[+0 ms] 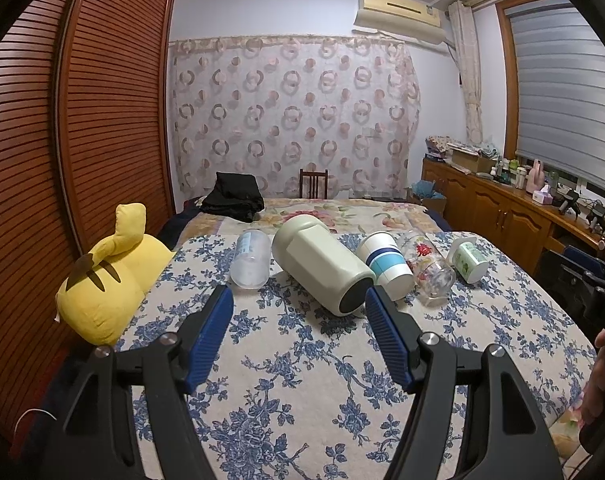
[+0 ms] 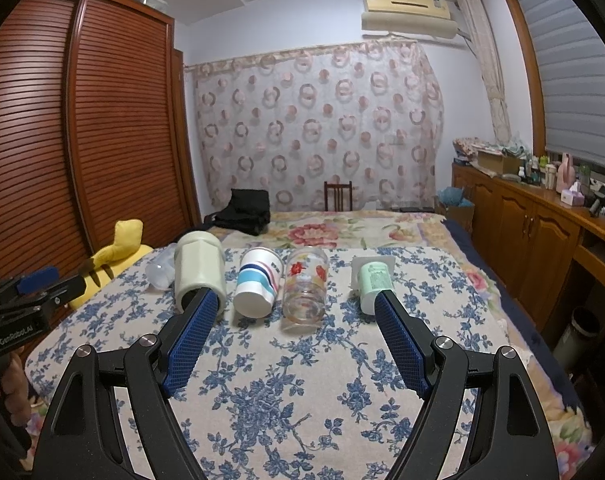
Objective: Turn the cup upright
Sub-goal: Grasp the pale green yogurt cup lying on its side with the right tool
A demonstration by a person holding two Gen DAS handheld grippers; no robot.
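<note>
1. Looking at five cups lying on their sides in a row across the bed [image 2: 286,380], on the blue-flowered cover. The task names no single one, so we judge any of them a candidate.
2. Nearest our left gripper [image 1: 298,300] is the big cream cup [image 1: 322,266]: just ahead of the fingers, its long axis slanting away to the left, its dark end facing us.
3. Our right gripper [image 2: 294,304] faces the striped cup [image 2: 258,284] and the flowered glass [image 2: 305,288], both pointing roughly straight away, lying between its fingertips in view but beyond them.
4. Both grippers stand wide open, holding nothing.
5. A frosted cup [image 1: 251,260] lies far left, a green mug [image 2: 374,280] far right.
6. Off to the left sits a yellow plush toy [image 1: 106,280].
</note>
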